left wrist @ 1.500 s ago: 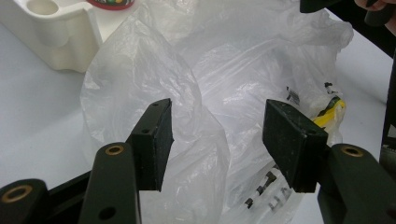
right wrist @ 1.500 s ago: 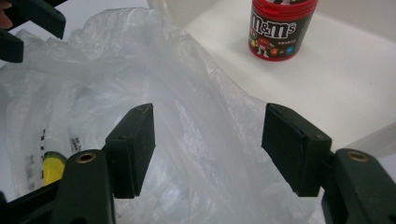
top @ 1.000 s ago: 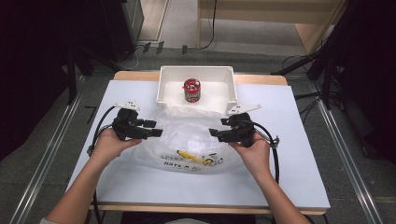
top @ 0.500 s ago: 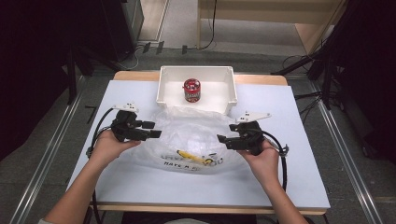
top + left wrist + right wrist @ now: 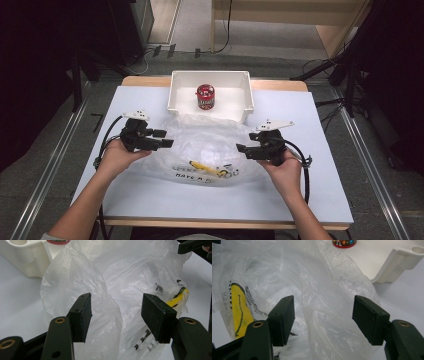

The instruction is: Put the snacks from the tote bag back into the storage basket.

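A white rectangular tray (image 5: pixel 172 95) sits at the far edge of the table, its long side running across. Inside it, a small red can (image 5: pixel 205 96) with a dark printed label stands upright, near the middle of the tray floor and clear of the walls. The table (image 5: pixel 320 165) has a pale blue-white top with a strip of bare wood showing along its far edge. Grey floor surrounds it, with metal rails (image 5: pixel 50 170) running along both sides. Black cables (image 5: pixel 150 52) lie on the floor beyond the table, near a light wooden cabinet (image 5: pixel 280 15).
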Available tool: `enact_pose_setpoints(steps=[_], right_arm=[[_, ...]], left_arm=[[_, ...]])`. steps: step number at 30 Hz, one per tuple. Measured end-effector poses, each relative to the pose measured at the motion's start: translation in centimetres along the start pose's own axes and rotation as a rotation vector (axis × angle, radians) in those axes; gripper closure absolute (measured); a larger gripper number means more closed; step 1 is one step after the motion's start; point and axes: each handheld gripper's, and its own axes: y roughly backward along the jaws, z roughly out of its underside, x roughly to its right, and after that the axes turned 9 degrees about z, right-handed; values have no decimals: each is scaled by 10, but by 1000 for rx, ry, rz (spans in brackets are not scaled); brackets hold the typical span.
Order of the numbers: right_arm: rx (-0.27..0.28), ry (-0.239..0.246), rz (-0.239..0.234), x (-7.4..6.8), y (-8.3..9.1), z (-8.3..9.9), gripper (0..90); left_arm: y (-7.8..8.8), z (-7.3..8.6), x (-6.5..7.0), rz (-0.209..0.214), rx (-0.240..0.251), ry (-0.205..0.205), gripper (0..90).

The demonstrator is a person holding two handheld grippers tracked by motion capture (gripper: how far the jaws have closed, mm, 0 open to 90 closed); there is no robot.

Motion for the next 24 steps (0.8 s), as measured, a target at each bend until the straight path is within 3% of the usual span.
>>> enact_pose_setpoints(steps=[24], right_arm=[[-20,-6,-11,-2,-4,2,355]], left_arm=[[0,0,2,1,-3,-5,426]])
